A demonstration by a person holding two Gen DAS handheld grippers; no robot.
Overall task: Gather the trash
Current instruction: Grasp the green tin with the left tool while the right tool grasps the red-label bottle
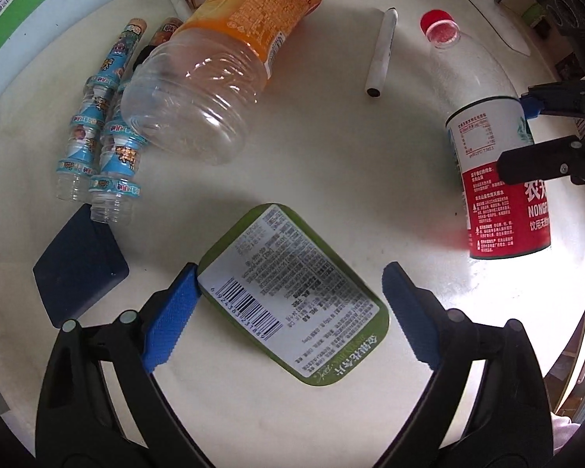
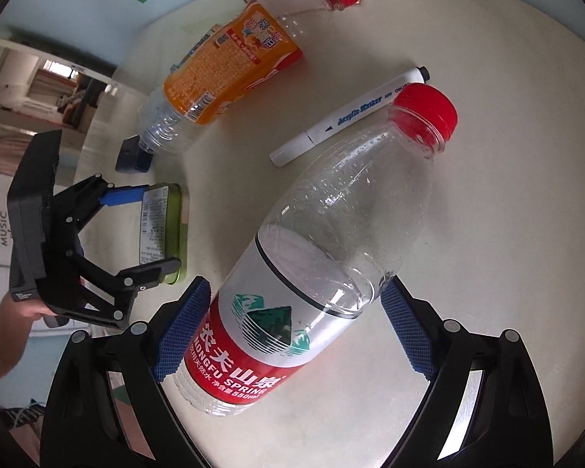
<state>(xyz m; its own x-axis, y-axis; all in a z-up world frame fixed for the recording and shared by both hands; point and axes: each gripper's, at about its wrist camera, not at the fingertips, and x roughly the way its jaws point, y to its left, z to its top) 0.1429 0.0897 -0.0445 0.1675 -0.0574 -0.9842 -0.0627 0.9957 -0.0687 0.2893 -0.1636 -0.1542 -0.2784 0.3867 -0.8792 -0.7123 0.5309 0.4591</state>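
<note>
Straddling a clear red-capped plastic bottle (image 2: 323,241), the right tool (image 2: 296,327) gaped unclosed; left tool (image 1: 288,312) likewise around a green tin (image 1: 292,292); squeezing seemed next.

A flat green tin (image 1: 292,296) is lying on the round white surface (image 1: 312,163) between the left tongs (image 1: 288,312). Behind it a clear orange-labelled bottle (image 1: 222,62) is lying beside two small blue-labelled bottles (image 1: 97,132). A white marker pen (image 1: 382,52) is sitting right of them, with a red-capped water bottle (image 2: 323,257) further right, between the right tongs (image 2: 292,327).
</note>
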